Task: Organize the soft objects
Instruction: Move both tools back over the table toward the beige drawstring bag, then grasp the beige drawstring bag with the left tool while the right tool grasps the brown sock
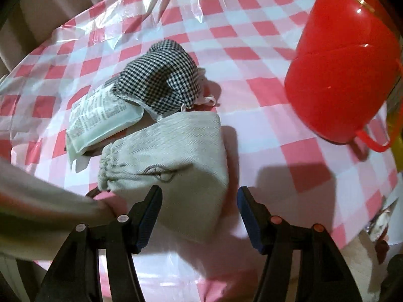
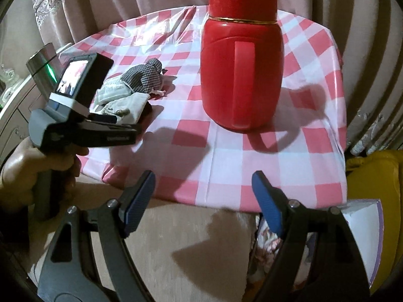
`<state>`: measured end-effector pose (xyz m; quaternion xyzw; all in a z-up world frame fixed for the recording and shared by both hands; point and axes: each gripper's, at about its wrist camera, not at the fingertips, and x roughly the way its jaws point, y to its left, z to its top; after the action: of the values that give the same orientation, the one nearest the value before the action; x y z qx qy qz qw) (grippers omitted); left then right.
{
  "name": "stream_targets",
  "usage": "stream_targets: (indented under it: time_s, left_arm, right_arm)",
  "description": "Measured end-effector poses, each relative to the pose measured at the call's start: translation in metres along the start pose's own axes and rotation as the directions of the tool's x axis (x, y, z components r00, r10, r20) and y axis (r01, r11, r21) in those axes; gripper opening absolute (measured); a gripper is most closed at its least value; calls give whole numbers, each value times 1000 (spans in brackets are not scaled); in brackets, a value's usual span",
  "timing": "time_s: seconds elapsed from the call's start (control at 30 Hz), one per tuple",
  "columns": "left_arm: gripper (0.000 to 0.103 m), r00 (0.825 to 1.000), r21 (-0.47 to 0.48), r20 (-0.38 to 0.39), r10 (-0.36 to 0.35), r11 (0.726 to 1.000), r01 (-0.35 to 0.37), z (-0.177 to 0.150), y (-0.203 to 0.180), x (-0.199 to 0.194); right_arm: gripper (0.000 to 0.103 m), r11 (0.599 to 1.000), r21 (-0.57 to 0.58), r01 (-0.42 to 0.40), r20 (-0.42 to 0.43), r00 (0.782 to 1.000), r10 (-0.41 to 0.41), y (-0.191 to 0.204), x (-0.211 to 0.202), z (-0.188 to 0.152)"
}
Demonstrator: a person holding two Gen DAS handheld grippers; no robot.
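Note:
Three soft things lie together on the left of the pink-and-white chequered tablecloth. A cream drawstring pouch is nearest, a white printed packet lies behind it on the left, and a black-and-white checked cloth piece rests on top of the packet. My left gripper is open and hovers over the pouch's near end, pads apart from the fabric. The right wrist view shows the same pouch and checked cloth, with a hand holding the left tool's handle. My right gripper is open over the table's front edge, with nothing between its fingers.
A tall red jug with a handle stands mid-table, right of the pile, also seen as the red jug. Curtains hang behind the table. A yellow object and a white box sit off the table's right front corner.

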<state>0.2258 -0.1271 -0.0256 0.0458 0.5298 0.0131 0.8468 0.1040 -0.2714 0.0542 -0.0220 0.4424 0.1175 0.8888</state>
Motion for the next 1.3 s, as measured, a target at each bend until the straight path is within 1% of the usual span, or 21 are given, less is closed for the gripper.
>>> stream_targets:
  time_s: [0.07, 0.1, 0.17, 0.2, 0.23, 0.27, 0.3, 0.43, 0.6, 0.7, 0.87, 0.9, 0.97, 1.03, 1.2, 1.3]
  left_arm:
    - [63, 1000, 1, -10, 7, 1000, -7, 1, 1, 8]
    - [62, 1000, -4, 1, -4, 1000, 4, 2, 4, 9]
    - [57, 1000, -3, 8, -20, 1000, 20, 2, 6, 9]
    - [45, 1000, -5, 12, -25, 1000, 26, 2, 7, 9]
    - [30, 1000, -7, 17, -16, 1000, 16, 2, 8, 7]
    - [24, 1000, -6, 23, -6, 1000, 6, 2, 9, 6]
    - [20, 1000, -8, 28, -12, 1000, 12, 1, 10, 6]
    - [7, 999, -29, 41, -22, 999, 24, -2, 17, 3]
    - [4, 994, -28, 100, -31, 999, 34, -9, 17, -15]
    - [4, 988, -46, 137, -68, 996, 75, -16, 22, -30]
    - [4, 978, -66, 156, -135, 987, 147, -29, 29, -46]
    - [4, 974, -73, 159, -163, 982, 176, -32, 31, -50]
    - [4, 969, -78, 160, -189, 976, 203, -38, 32, -54]
    - [4, 960, -82, 172, -222, 968, 238, -45, 34, -61]
    - [4, 939, -94, 210, -271, 951, 295, -62, 41, -77]
    - [4, 930, -92, 220, -295, 943, 321, -73, 43, -84]
  right_arm:
    - [81, 1000, 3, -5, -7, 1000, 5, 0, 6, 4]
    - [81, 1000, 3, -10, -11, 1000, 10, 1, 10, 7]
    - [81, 1000, -1, -18, -12, 1000, 18, 4, 13, 11]
    - [81, 1000, -8, -21, -14, 1000, 21, 6, 16, 13]
    - [81, 1000, -13, -25, -16, 1000, 24, 8, 19, 15]
    - [81, 1000, -14, -27, -17, 999, 27, 9, 21, 16]
    - [81, 999, -16, -32, -19, 999, 31, 11, 23, 17]
    - [81, 999, -22, -45, -24, 999, 45, 16, 32, 22]
    - [81, 998, -30, -58, -29, 998, 57, 21, 38, 26]
    - [81, 998, -32, -60, -31, 998, 59, 21, 42, 27]
    - [81, 997, -29, -70, -43, 997, 69, 22, 48, 28]
    - [81, 997, -35, -75, -49, 996, 73, 23, 50, 29]
    - [81, 995, -52, -81, -57, 995, 78, 27, 54, 30]
    - [81, 993, -73, -88, -66, 994, 83, 33, 58, 32]
    - [81, 989, -112, -98, -83, 993, 89, 44, 70, 39]
    - [81, 985, -132, -107, -99, 991, 95, 49, 81, 45]
